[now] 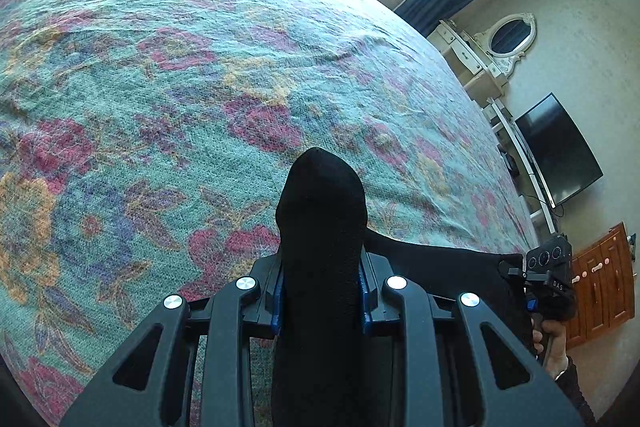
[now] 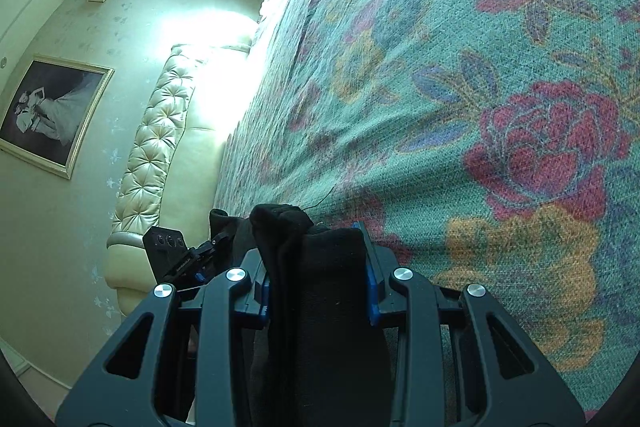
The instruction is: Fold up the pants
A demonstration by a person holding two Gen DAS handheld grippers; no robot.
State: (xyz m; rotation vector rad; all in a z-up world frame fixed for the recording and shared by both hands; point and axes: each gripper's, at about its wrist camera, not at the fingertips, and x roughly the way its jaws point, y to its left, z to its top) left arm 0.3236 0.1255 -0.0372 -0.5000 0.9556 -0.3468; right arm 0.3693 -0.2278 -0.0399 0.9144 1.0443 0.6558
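Left gripper [image 1: 323, 297] clamps a bunched fold of black pants [image 1: 320, 247] at lower centre, above the floral bedspread [image 1: 180, 87]; fabric hides the fingertips. Right gripper [image 2: 318, 283] pinches pants too, lower centre of its view, pants' full shape not visible. Right gripper's body at left view's lower right reads "DAS", rest too small to read. TV [image 1: 560, 151] at right edge

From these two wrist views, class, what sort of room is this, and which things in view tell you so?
Most likely a bedroom in a home. A wide bed under a floral bedspread fills both views, with a tufted headboard at one end, and a dressing table with an oval mirror stands by the wall.
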